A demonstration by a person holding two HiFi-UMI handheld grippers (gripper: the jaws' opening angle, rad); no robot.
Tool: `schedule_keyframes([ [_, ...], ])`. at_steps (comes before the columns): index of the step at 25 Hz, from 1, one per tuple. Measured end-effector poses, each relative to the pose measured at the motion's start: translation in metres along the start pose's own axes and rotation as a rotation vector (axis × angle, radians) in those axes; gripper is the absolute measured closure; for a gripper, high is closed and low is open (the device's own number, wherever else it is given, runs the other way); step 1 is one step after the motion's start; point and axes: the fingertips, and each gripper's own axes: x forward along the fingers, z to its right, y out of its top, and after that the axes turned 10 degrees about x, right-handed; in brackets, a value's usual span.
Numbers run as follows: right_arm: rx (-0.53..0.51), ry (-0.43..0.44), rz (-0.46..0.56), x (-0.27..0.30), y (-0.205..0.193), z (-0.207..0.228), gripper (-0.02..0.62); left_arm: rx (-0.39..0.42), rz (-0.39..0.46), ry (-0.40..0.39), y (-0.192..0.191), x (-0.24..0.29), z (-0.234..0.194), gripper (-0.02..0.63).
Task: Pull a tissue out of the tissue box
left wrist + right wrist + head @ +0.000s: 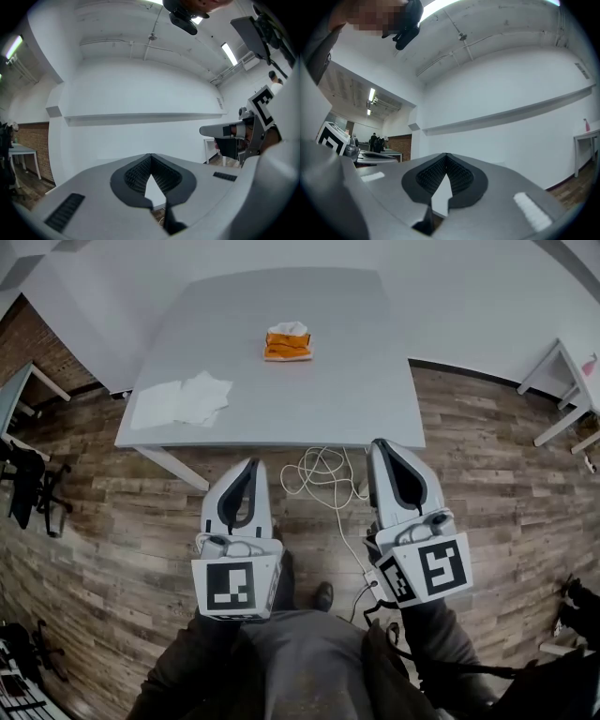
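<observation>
Left gripper (pixel 252 463), table (pixel 328 390) (tissue box (pixel 288 344)), wooden floor (pixel 487 484)

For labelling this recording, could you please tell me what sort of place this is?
Probably an office or lab workroom: a plain grey table, a white desk by the wall, a ceiling strip light and a wood-plank floor.

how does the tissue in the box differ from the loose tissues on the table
The box tissue stands bunched out of the orange box; the loose tissues lie spread on the table. The box tissue is mid-table; the loose tissues are by the near left corner. The loose tissues cover more area than the box tissue. Both are white.
</observation>
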Motion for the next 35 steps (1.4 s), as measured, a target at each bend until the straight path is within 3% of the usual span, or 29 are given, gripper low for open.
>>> schedule_keyframes([
  [8,-0.003,0.015,-0.056,0.104,-0.032,0.008,0.595,-0.045,-0.009,-0.047,-0.031,0.095,-0.051,0.606],
  [14,0.020,-0.014,-0.062,0.199,-0.050,0.030,0.595,-0.053,-0.027,-0.130,-0.055,0.186,-0.084,0.606],
  [19,0.021,-0.032,-0.064,0.257,-0.049,0.034,0.595,-0.077,-0.050,-0.185,-0.071,0.231,-0.109,0.606],
  [29,-0.034,-0.020,-0.030,0.304,-0.015,0.042,0.595,-0.092,-0.055,-0.214,-0.073,0.270,-0.123,0.606],
  [35,0.000,0.011,-0.059,0.333,-0.040,0.070,0.595,-0.074,-0.091,-0.197,-0.086,0.304,-0.125,0.606],
])
